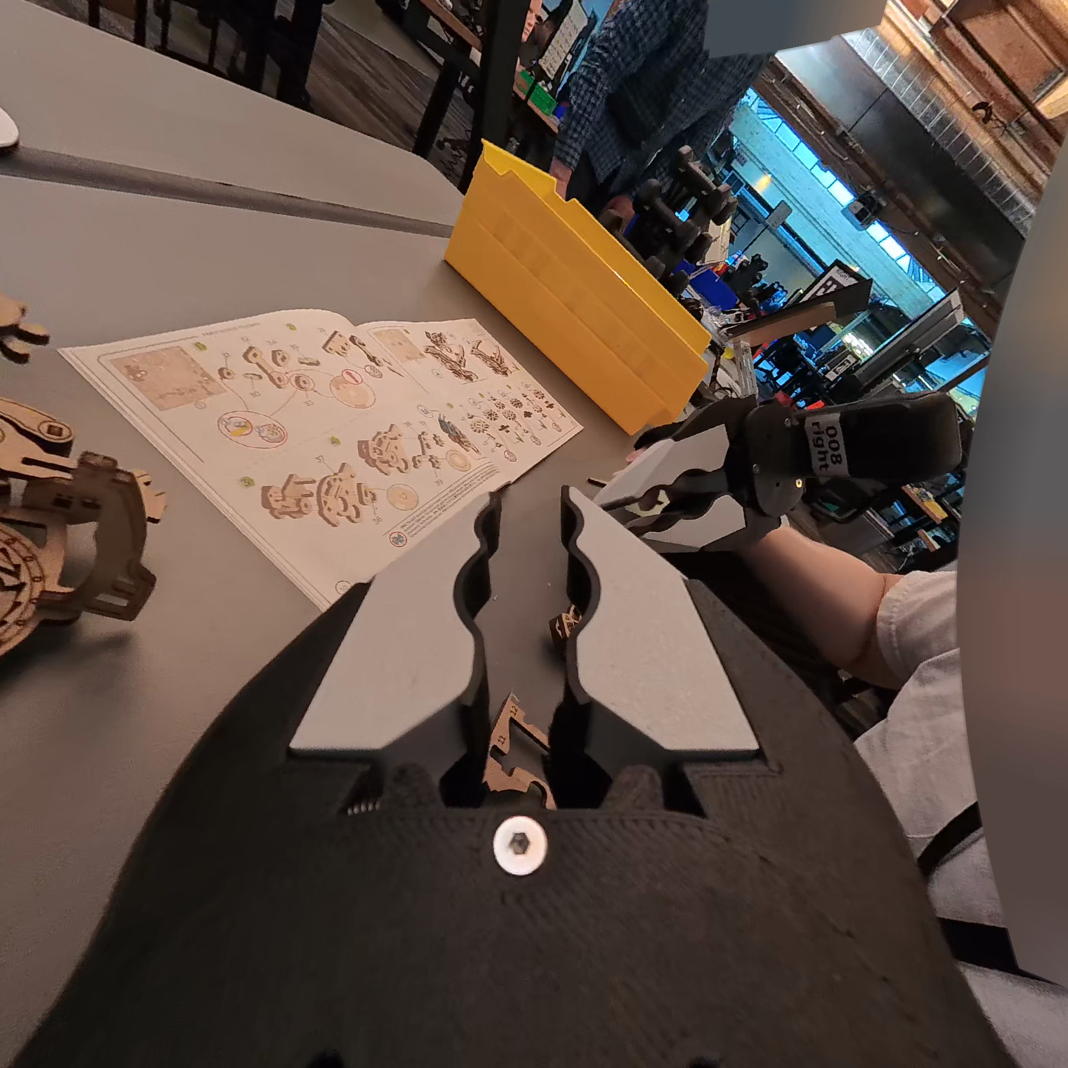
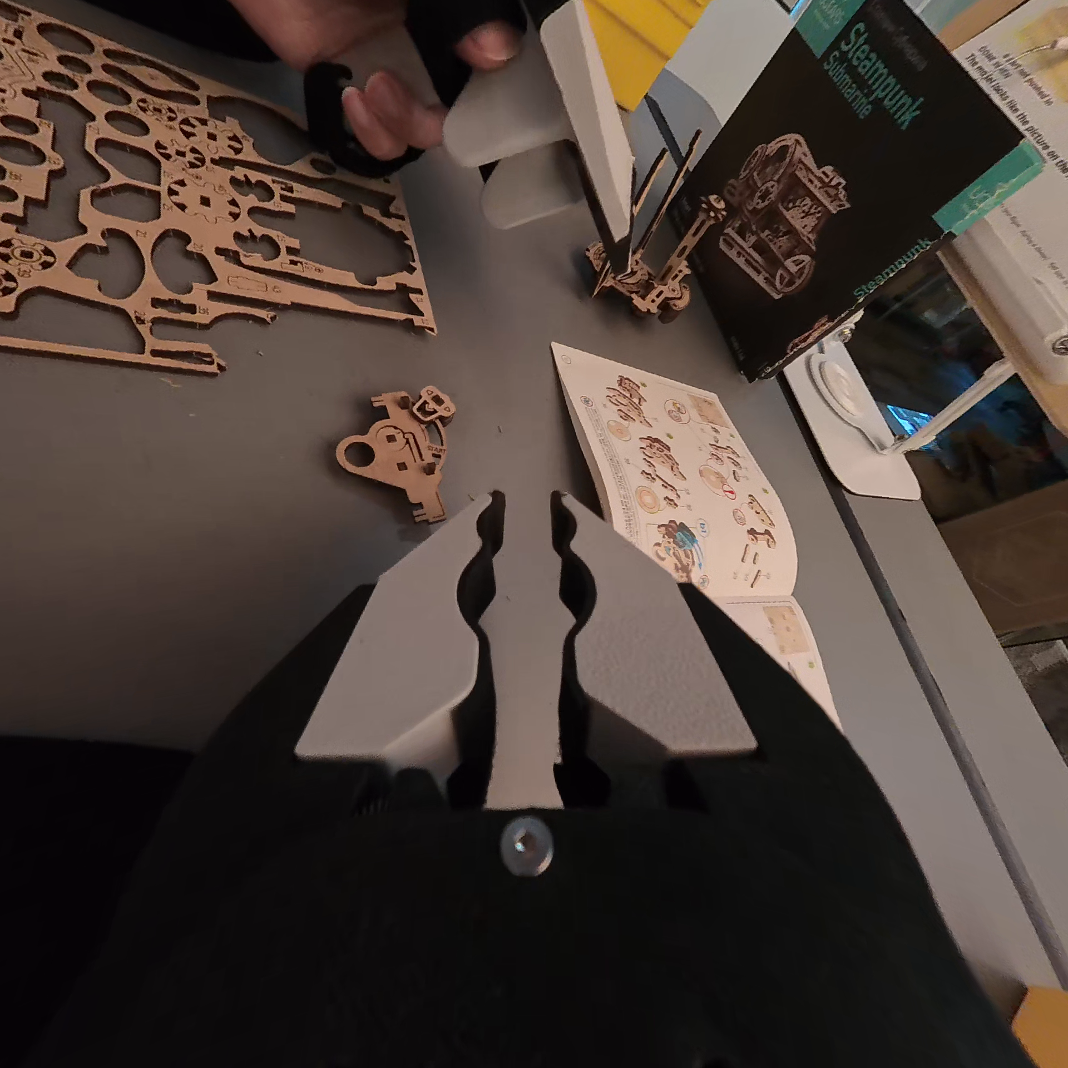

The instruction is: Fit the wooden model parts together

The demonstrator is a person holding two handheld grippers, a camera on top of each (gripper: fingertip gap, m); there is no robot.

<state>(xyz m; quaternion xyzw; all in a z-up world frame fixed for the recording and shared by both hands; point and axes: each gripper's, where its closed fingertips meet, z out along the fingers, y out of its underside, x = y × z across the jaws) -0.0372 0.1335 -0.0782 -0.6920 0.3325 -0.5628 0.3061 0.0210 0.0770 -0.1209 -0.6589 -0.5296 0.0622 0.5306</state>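
Observation:
My left gripper (image 1: 533,497) points down at the grey table (image 1: 202,260). Its jaws stand a little apart. Wooden pieces (image 1: 514,745) of a small upright assembly (image 2: 636,277) show through the gap. I cannot tell whether the pads press on them. In the right wrist view its grey fingers (image 2: 589,127) reach down to that assembly. My right gripper (image 2: 526,497) is open and empty above the table, and it also shows in the left wrist view (image 1: 612,497). A flat wooden part (image 2: 399,456) lies just left of its tips. A laser-cut wooden sheet (image 2: 173,202) lies at the far left.
An open instruction booklet (image 1: 323,416) lies ahead, with a yellow bin (image 1: 578,289) behind it. A larger wooden model (image 1: 58,520) sits at the left. The dark kit box (image 2: 838,173) and a white stand (image 2: 867,433) are by the table's right edge. A person (image 1: 636,86) stands beyond the table.

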